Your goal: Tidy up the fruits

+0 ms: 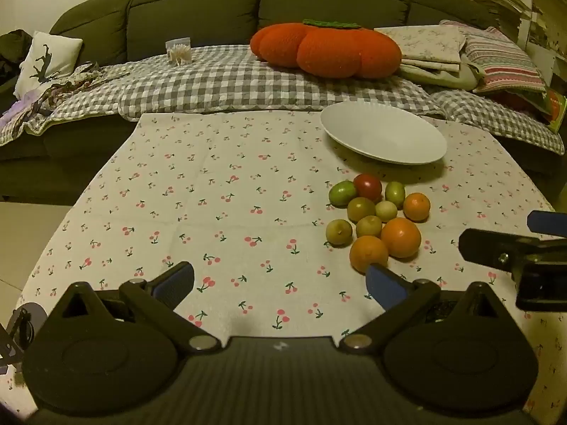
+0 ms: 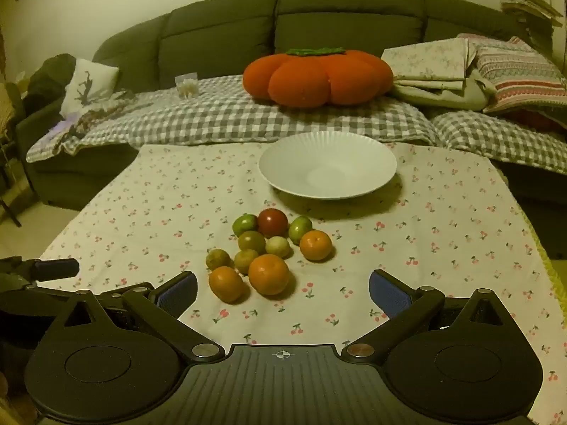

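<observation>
Left gripper (image 1: 280, 285): matte black body, two rounded teardrop housings each with a shallow circular recess and a triangular cut-out at the top. Black link arms pivot on silver round fasteners. Fingers (image 1: 384, 283) carry blue textured pads. Centre plate is dark grey, ribbed, with a small white mark at its front edge

Right gripper (image 2: 282, 290): same black housings, link arms and silver pivots; blue pads (image 2: 388, 294) with fine texture. Ribbed grey centre plate bears a white crosshair mark
</observation>
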Tool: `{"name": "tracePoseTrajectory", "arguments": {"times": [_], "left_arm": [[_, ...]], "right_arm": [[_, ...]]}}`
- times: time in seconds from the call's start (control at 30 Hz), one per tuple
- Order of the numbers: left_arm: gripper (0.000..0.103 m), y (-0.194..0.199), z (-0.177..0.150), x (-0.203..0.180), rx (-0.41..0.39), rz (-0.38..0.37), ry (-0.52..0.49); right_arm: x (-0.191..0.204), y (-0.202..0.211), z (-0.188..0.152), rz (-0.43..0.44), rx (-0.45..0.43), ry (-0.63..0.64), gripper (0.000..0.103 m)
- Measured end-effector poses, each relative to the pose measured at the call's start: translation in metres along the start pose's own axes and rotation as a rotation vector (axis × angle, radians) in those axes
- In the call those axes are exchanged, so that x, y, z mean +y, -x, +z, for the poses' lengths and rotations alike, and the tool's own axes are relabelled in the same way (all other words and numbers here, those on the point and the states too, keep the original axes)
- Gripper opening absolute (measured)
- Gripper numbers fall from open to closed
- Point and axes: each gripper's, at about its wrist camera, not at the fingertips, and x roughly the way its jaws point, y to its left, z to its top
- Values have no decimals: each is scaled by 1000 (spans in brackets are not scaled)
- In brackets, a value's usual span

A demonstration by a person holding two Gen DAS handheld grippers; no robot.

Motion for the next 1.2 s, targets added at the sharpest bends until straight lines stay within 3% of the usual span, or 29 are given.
{"name": "tracePoseTrajectory", "arguments": {"times": [1.2], "left_arm": [[102,0,-1,-5,14,-8,2]], "right_arm": [[2,-4,-4,36,19,-26,103]]}}
